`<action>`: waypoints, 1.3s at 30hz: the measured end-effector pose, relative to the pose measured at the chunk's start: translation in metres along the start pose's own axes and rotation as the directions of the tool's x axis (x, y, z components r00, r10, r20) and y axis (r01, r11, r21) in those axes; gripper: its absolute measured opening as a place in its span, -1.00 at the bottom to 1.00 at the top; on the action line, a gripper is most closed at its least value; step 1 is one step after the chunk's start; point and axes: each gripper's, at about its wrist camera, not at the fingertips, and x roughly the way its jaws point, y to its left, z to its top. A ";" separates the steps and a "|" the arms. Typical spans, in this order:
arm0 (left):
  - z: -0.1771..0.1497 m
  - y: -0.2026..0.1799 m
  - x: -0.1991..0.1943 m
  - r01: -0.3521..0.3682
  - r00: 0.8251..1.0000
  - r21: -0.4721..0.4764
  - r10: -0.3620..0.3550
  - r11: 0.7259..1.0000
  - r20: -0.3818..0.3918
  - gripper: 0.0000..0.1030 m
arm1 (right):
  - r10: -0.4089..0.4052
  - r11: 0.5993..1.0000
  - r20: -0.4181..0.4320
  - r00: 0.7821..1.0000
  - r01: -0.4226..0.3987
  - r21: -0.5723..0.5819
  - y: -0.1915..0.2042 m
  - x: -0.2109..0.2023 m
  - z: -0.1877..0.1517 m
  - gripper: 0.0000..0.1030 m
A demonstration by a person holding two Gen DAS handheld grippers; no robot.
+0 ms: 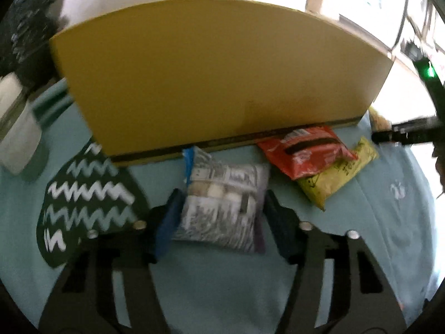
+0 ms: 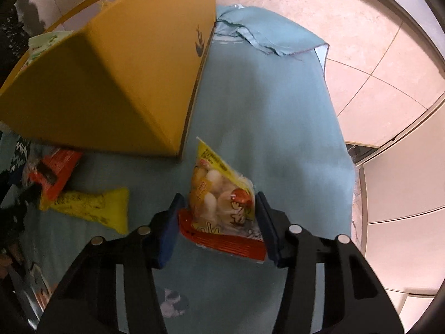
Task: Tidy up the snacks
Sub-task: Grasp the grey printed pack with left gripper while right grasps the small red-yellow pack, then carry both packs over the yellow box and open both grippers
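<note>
teal cloth covers your worktop (image 2: 264, 105) beside the yellow box (image 1: 217, 75): your left hand-held gripper (image 1: 219, 208) clamps a grey snack bag (image 1: 222, 203), your right hand-held gripper (image 2: 219, 220) clamps a yellow-and-red snack bag (image 2: 222, 203), both resting on the cloth.

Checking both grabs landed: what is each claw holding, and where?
Left claw: grey-white snack bag, by its side edges. Right claw: yellow-red snack bag, by its sides.
</note>
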 end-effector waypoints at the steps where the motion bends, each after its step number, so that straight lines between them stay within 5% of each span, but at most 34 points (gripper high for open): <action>1: -0.001 -0.001 -0.001 -0.011 1.000 0.011 0.011 1.000 0.000 0.18 | -0.001 1.000 0.004 1.000 0.001 -0.001 0.001 -0.001 -0.003 0.04; 2: -0.002 -0.004 -0.001 -0.016 1.000 0.031 0.017 0.999 -0.005 0.20 | -0.005 1.000 0.010 1.000 0.005 -0.005 0.003 -0.003 -0.005 0.05; 5: 0.003 -0.016 0.007 0.001 0.999 0.079 0.002 0.997 -0.039 0.96 | -0.022 1.000 0.005 1.000 0.022 -0.001 0.009 -0.003 -0.004 0.11; 12: 0.012 -0.009 0.018 -0.005 0.999 -0.003 0.005 1.000 -0.046 0.96 | -0.018 1.000 -0.026 1.000 0.018 0.023 0.007 -0.002 -0.005 0.17; 14: 0.014 -0.017 0.019 -0.032 0.998 0.047 0.034 0.998 -0.055 0.85 | 0.030 0.999 -0.024 0.999 -0.030 0.018 0.008 0.000 -0.004 0.39; 16: 0.009 -0.016 0.012 -0.029 0.999 0.049 0.031 0.998 -0.025 0.30 | 0.072 0.997 -0.036 0.997 -0.072 0.005 0.012 0.010 -0.002 0.97; 18: 0.004 -0.010 0.005 -0.046 0.999 0.022 0.046 0.999 -0.005 -0.06 | 0.021 0.999 -0.022 1.000 -0.022 -0.043 0.021 0.011 -0.004 0.97; 21: -0.001 -0.005 0.000 -0.047 0.999 0.001 0.047 0.999 -0.001 -0.05 | 0.021 1.000 0.010 1.000 -0.021 0.020 0.015 0.008 -0.003 0.97; 23: -0.004 -0.008 -0.001 -0.050 0.999 0.026 0.050 0.998 -0.002 0.08 | 0.009 0.994 0.042 0.999 -0.014 0.108 0.001 0.002 -0.002 0.77; 25: -0.003 -0.010 0.002 -0.090 0.996 0.027 0.091 0.996 -0.008 0.63 | -0.005 0.993 0.045 0.999 -0.001 0.118 -0.005 0.002 -0.001 0.74; 27: 0.002 0.003 0.012 -0.124 0.991 -0.060 0.121 0.990 -0.055 0.93 | -0.008 0.997 0.026 1.000 0.006 0.077 -0.002 0.004 -0.002 0.74; 29: 0.007 -0.002 0.017 -0.134 0.990 -0.050 0.131 0.990 -0.060 0.96 | -0.011 0.999 0.029 1.000 0.010 0.048 0.002 0.006 0.001 0.72; 32: 0.010 -0.004 0.018 -0.131 0.990 -0.050 0.128 0.990 -0.060 0.96 | -0.040 0.997 0.035 0.999 0.037 0.074 0.005 0.005 0.005 0.43; 34: 0.010 -0.006 0.015 -0.104 0.994 -0.024 0.103 0.994 -0.038 0.51 | -0.043 0.996 0.030 0.999 0.040 0.085 0.007 0.004 0.011 -0.06; 36: 0.012 -0.027 0.010 -0.056 0.998 0.058 0.056 0.997 -0.003 -0.07 | -0.047 0.998 0.030 0.998 0.046 0.047 0.013 0.001 0.011 -0.09; 39: 0.009 -0.030 0.006 -0.046 0.999 0.026 0.046 0.999 -0.005 -0.11 | -0.027 0.999 0.035 0.999 0.028 -0.021 0.028 -0.004 -0.001 -0.10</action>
